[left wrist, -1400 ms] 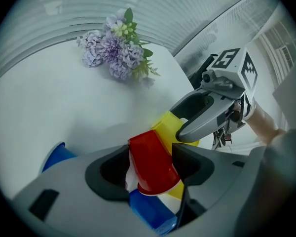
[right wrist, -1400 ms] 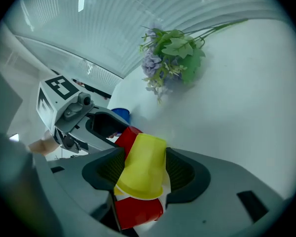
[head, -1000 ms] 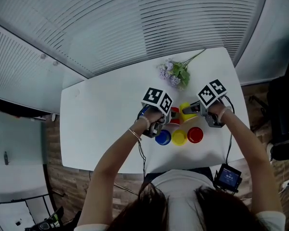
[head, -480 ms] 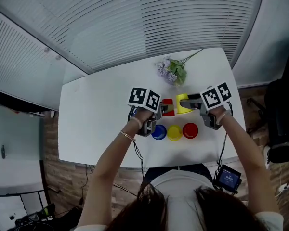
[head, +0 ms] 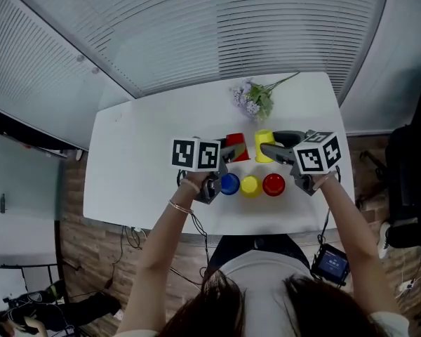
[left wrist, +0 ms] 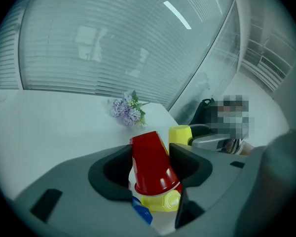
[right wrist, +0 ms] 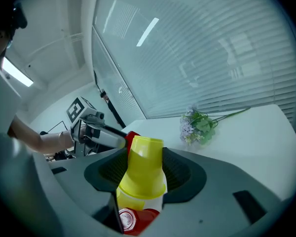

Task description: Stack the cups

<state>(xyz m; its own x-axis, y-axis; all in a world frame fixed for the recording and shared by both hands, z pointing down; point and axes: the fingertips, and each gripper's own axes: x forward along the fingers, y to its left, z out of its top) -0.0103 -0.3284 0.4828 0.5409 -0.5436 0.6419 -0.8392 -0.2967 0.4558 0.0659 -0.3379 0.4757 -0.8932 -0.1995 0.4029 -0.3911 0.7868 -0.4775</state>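
The left gripper [left wrist: 149, 154], jaws just closing, clamps an upside-down red cup [left wrist: 153, 169]; the right gripper [right wrist: 138, 164], also just closing, pinches an inverted yellow cup [right wrist: 143, 174]. Only the head view shows the whole row of three cups [head: 250, 185], blue, yellow, red, mouth-down on the white table [head: 140, 160], just nearer the person than both held cups

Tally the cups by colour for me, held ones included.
Red: 2, held red cup, table red cup
Yellow: 2, held yellow cup, table yellow cup
Blue: 1, blue cup
Total: 5 cups
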